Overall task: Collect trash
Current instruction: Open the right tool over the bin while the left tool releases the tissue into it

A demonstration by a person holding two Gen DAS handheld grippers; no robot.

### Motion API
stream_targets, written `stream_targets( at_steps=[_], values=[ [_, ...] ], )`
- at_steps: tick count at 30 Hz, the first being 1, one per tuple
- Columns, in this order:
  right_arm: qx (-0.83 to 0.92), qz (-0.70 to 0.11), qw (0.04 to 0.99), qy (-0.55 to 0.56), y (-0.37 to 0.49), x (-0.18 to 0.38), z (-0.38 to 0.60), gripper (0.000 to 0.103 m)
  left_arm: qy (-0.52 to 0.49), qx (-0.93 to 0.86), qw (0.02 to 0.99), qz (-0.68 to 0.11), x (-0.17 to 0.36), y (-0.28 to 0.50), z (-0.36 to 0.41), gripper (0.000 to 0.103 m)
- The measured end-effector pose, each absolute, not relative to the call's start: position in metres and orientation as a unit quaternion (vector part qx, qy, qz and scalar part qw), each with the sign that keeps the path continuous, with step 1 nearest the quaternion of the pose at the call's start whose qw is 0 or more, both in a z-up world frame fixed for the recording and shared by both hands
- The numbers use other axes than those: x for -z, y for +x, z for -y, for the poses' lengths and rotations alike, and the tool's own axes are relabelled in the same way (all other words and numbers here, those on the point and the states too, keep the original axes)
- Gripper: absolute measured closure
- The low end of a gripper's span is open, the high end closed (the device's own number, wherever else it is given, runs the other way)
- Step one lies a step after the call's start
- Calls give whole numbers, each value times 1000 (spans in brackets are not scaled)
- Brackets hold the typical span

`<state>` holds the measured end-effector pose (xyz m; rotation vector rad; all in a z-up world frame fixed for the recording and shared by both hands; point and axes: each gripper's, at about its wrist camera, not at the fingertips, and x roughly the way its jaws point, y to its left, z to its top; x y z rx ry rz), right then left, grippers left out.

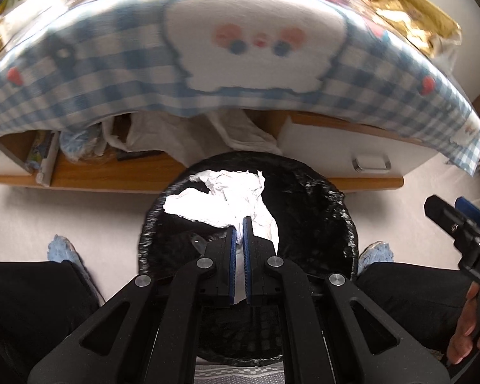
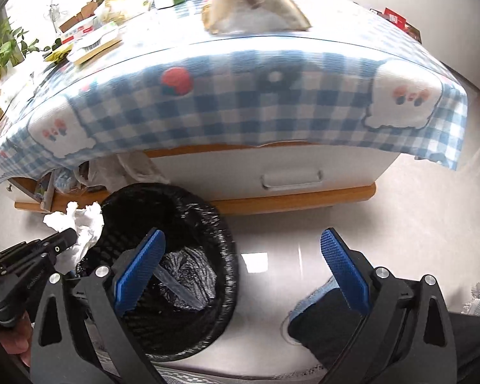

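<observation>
White crumpled tissue [image 1: 227, 198] is clamped between the blue pads of the left gripper [image 1: 239, 224], which points steeply down over the mouth of the black-lined bin [image 1: 320, 198]. The right gripper [image 2: 243, 236] hangs beside it, jaws spread wide with nothing between them (only floor and a slipper [image 2: 307, 304] below). In the bin lies what may be a clear plastic strip [image 2: 176, 284]. Beyond stands the table under a blue checked cloth [image 2: 240, 108], cluttered with wrappers.
</observation>
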<state>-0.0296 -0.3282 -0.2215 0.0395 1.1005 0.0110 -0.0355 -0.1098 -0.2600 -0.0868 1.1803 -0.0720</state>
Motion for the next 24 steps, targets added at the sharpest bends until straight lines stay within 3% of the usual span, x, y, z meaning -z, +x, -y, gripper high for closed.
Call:
stream_targets(
  at_steps=[14,17,21,24],
  values=[
    [16,-533,844,55,-26,226,361,9,-20,62,821,-568,272,-25,147,97],
    [16,-533,844,51,-25,227,358,9,-14,61,822,-566,273,-26,148,87],
    [16,-534,844,51,-25,228,356,9,-22,63,823,-564,271,-27,145,64],
    [15,-532,845,49,-25,227,353,9,-23,61,824,-563,269,-29,142,57]
  ],
)
